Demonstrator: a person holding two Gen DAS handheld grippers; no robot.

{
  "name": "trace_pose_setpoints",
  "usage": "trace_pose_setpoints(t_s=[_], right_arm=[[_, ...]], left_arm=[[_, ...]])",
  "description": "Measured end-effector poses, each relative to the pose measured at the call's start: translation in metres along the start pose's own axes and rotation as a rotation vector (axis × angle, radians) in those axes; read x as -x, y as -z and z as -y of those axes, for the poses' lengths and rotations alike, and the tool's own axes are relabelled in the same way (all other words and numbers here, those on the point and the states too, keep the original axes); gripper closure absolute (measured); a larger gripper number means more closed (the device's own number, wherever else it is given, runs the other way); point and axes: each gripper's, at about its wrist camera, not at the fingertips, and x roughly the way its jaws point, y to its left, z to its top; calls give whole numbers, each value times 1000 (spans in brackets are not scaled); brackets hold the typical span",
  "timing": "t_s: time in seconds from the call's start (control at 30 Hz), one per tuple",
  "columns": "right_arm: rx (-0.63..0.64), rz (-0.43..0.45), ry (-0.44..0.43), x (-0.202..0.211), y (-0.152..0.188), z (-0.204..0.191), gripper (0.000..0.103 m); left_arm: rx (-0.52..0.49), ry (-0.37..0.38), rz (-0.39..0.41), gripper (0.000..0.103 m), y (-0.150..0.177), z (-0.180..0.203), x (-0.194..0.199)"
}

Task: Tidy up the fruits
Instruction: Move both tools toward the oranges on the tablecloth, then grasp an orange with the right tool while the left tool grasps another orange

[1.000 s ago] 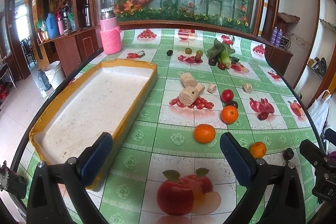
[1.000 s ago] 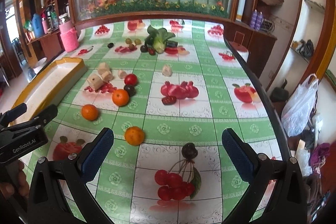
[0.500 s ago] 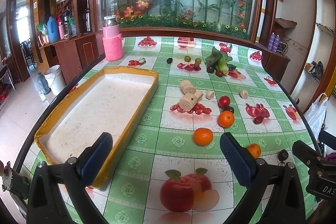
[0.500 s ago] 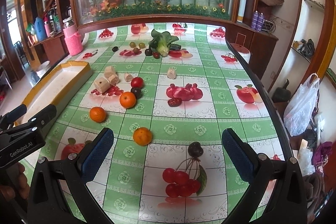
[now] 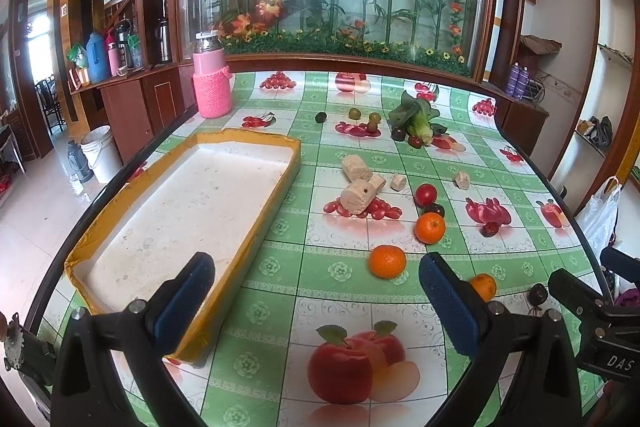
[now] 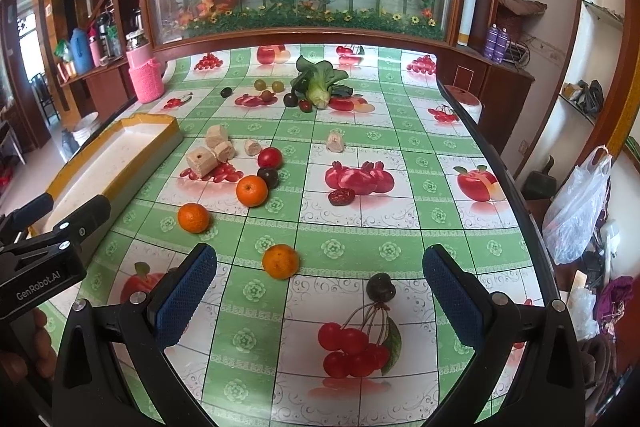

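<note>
Three oranges lie on the green fruit-print tablecloth: one [image 6: 281,261] nearest my right gripper, one [image 6: 193,217] to its left, one [image 6: 251,190] farther back. A red tomato [image 6: 269,157], dark plums [image 6: 267,177] [image 6: 381,286] and a dark red fruit [image 6: 341,196] lie around them. In the left wrist view the oranges [image 5: 387,261] [image 5: 430,227] [image 5: 483,286] lie ahead on the right. The yellow-rimmed white tray [image 5: 120,255] is empty on the left. My left gripper [image 5: 316,303] and right gripper [image 6: 320,297] are open and empty above the table.
Beige lotus-root chunks [image 5: 356,195] and a bok choy [image 5: 418,121] with small fruits [image 5: 354,113] lie farther back. A pink thermos [image 5: 211,83] stands at the back left. The table edge curves on the right, with a plastic bag [image 6: 580,203] beyond it.
Both grippers have drawn back and risen slightly, so the fruits and tray look a little farther away. Nothing was grasped or moved.
</note>
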Motion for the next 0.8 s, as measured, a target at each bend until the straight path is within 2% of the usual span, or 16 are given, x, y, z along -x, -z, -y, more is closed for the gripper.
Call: trace_pose_setpoints(t_s=[0.17, 0.33, 0.43, 0.53, 0.6, 0.67, 0.73, 0.8], right_arm=[[32, -50, 0, -16, 10, 3, 0], [66, -104, -56, -41, 17, -1, 0], [87, -142, -77, -60, 15, -7, 6], [106, -178, -102, -77, 12, -13, 15], [98, -208, -133, -88, 12, -14, 25], [79, -241, -184, -98, 13, -14, 50], [70, -248, -215, -102, 15, -12, 61], [78, -236, -239, -100, 14, -12, 66]], left_arm=[[-26, -44, -9, 0, 2, -10, -5], [-35, -69, -41, 0, 8, -21, -12], [-43, -62, -66, 0, 11, -23, -16], [-61, -58, -79, 0, 15, -23, -17], [-74, -58, -86, 0, 16, -22, -17], [-84, -52, -95, 0, 16, -21, -19], [-93, -44, -103, 0, 16, -19, -21], [-104, -39, -108, 0, 14, -15, -23]])
